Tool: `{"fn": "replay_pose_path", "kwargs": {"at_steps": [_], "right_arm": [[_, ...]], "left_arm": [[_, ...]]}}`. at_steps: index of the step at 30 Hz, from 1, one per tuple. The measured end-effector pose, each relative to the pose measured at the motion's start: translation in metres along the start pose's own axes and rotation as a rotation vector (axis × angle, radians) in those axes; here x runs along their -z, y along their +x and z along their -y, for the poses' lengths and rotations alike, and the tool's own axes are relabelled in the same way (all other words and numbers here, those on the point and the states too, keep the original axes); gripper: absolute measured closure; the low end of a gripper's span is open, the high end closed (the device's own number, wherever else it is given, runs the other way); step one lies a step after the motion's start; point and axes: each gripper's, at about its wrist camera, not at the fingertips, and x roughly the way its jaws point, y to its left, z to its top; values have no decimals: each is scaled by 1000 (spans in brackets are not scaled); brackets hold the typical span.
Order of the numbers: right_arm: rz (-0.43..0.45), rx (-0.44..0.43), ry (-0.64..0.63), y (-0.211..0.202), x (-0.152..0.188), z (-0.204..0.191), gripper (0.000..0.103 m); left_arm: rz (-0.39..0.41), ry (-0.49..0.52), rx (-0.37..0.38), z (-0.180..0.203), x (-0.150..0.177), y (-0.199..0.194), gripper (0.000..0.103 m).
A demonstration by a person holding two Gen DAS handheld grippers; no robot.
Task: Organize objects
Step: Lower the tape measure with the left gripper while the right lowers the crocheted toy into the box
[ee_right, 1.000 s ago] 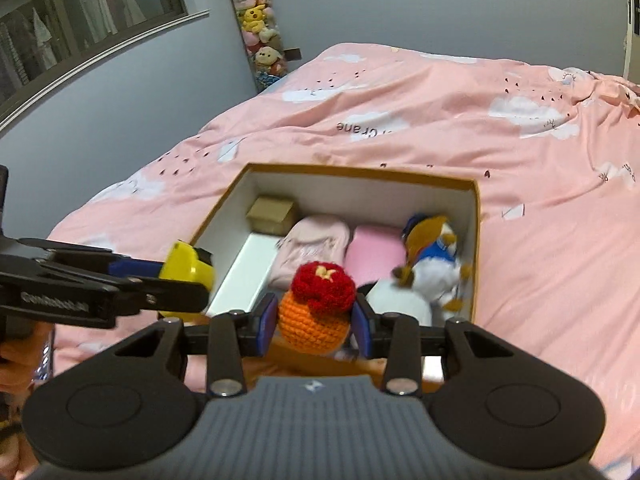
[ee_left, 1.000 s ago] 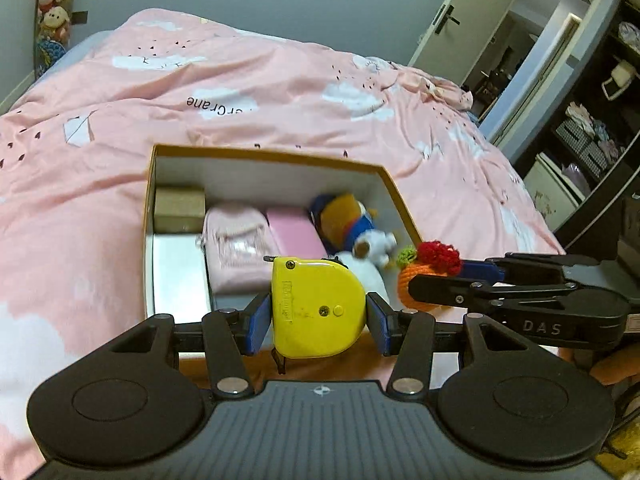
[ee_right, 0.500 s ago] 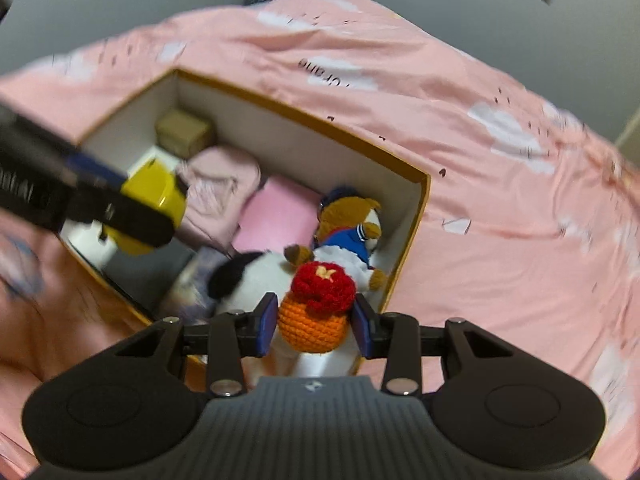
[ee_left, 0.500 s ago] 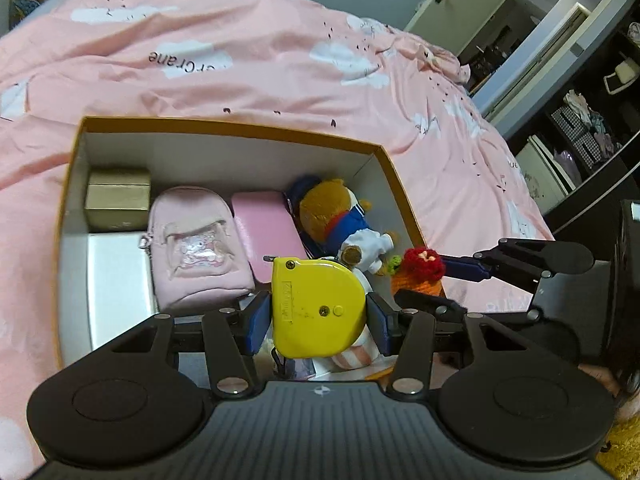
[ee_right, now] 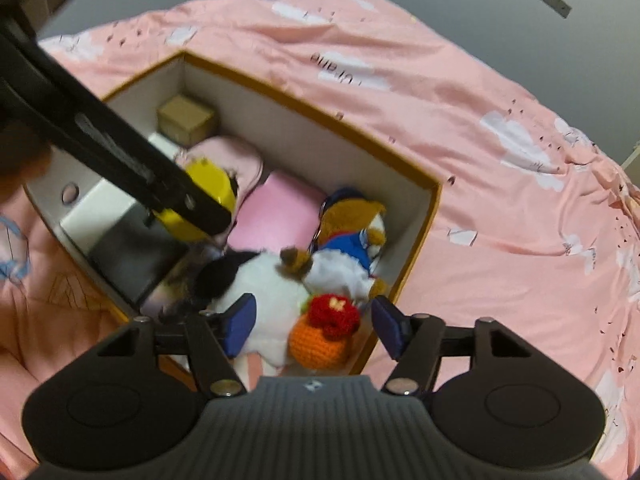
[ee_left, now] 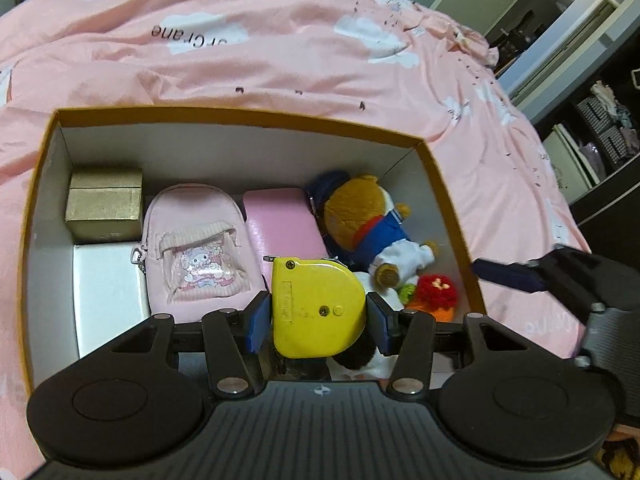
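Left wrist view: the left claw (ee_left: pixel 318 314) is clamped on the yellow tape measure (ee_left: pixel 318 308), which is held upright between the blue pads (ee_left: pixel 258 320) above the near half of the open box (ee_left: pixel 240 114). Compared with a second ago, the box now fills the space ahead of the claw – the tape measure has been carried from outside the near wall to a place over the contents. Beyond the claw a pink pouch (ee_left: pixel 198 244) and a pink case (ee_left: pixel 284 222) are seen; to the far left lies a gold box (ee_left: pixel 104 202), to the right a plush bear (ee_left: pixel 366 220). The crochet toy (ee_left: pixel 434 296) is now resting in the box's right corner, just right of the claw.

Right wrist view: the right claw (ee_right: pixel 310 324) stands apart, its pads on either side of the crochet toy (ee_right: pixel 326 330) without touching it. Half a second ago the toy was gripped; it has been released and sits against the box wall (ee_right: pixel 416 256), beside a black-and-white plush (ee_right: pixel 256 276). The tape measure (ee_right: pixel 206 200) is visible ahead and to the left, in the other claw.

One object is thus judged stowed – the tape measure remains to be lowered and let go, probably into the free spot near the white item (ee_left: pixel 108 288).
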Motion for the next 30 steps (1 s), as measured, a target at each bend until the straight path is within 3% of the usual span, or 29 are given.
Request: {"fn": "replay_pose_path", "kwargs": {"at_steps": [10,19,25,30], "right_arm": [[69,-6,114,-5,0,10,37],[63,-25,149,-3,4,8,37],[54,-49,162,-3,7,3,37],[73,-92,203,-13,7,-1,34]], "left_arm": [[-118,-18,-38,-4,13,17,45],[-148,-60,-63,-13,21,25,45],[-118,-68,-54,-14,28,12,34],[-10,-20,-65,-4,39,-17,32]]}}
